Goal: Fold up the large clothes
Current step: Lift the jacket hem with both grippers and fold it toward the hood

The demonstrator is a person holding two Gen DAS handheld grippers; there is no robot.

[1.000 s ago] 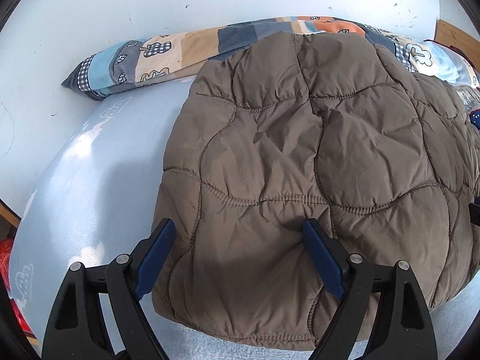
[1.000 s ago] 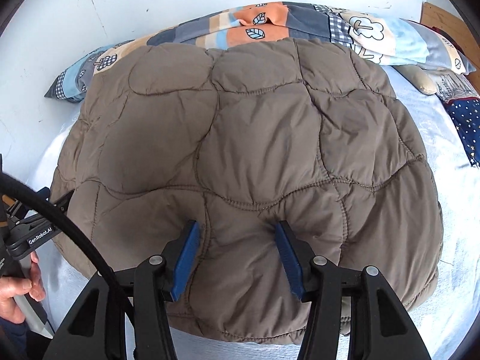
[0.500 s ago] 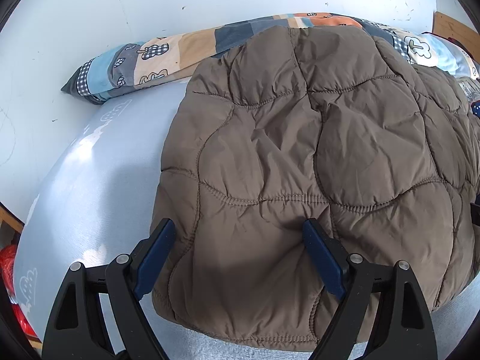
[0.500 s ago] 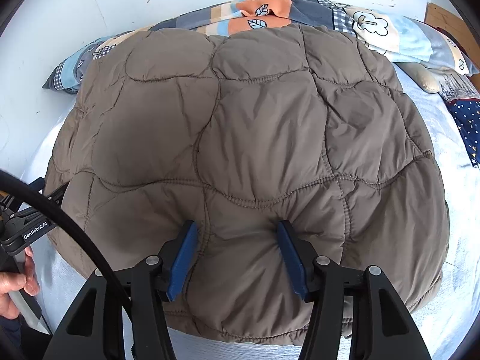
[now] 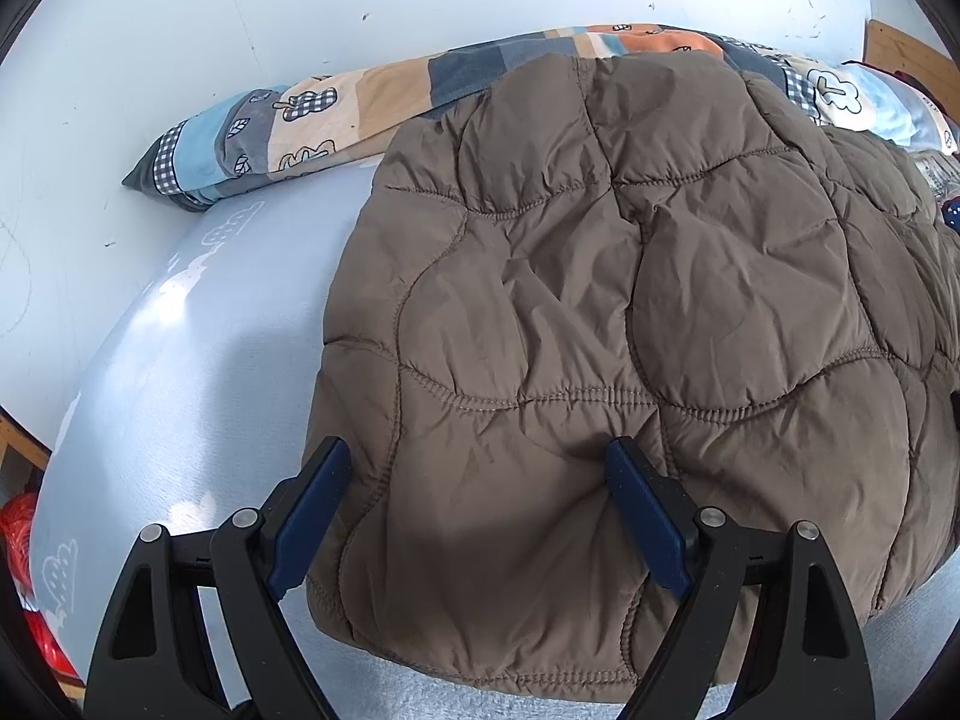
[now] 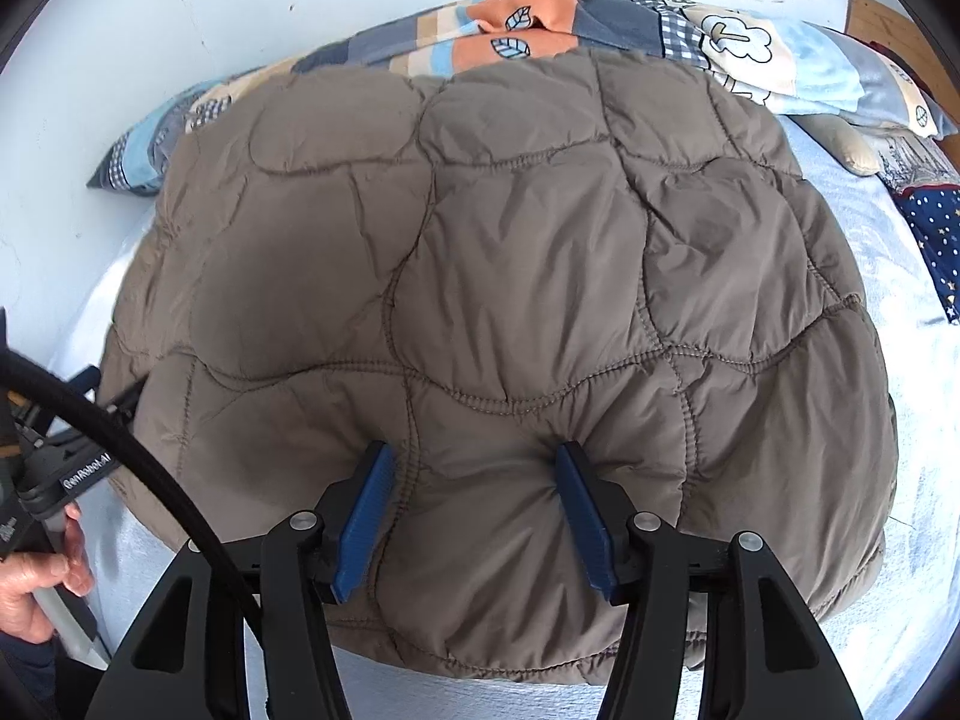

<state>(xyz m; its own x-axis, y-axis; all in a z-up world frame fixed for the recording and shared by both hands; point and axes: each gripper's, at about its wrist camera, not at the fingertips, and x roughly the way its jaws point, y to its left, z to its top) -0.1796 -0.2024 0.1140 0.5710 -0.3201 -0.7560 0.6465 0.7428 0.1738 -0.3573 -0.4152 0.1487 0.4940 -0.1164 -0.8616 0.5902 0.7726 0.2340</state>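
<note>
Left wrist view: the brown puffy jacket (image 5: 630,312) lies folded flat on the pale blue bed sheet (image 5: 180,396). Its far edge touches the patchwork pillow (image 5: 312,120) against the white wall (image 5: 300,0). The left gripper (image 5: 474,468) is spread wide. Its blue pads (image 5: 642,516) press down on the near corner of the jacket, one at the jacket's side edge and one dug into the cloth (a little dent shows there). It is not pinching anything.

In the right wrist view the same jacket (image 6: 510,300) fills most of the picture, with wavy stitched lines all over it. The right gripper (image 6: 474,468) stands partly apart, and both blue pads (image 6: 366,516) poke into the soft cloth, with a puffy bump between them. I cannot tell if they squeeze that bump or only push down on it.

At the left edge a hand (image 6: 36,582) holds the other gripper's handle, and a black cable (image 6: 120,444) curves past it. A dark blue cloth with stars (image 6: 936,240) lies at the right, beside the jacket.
</note>
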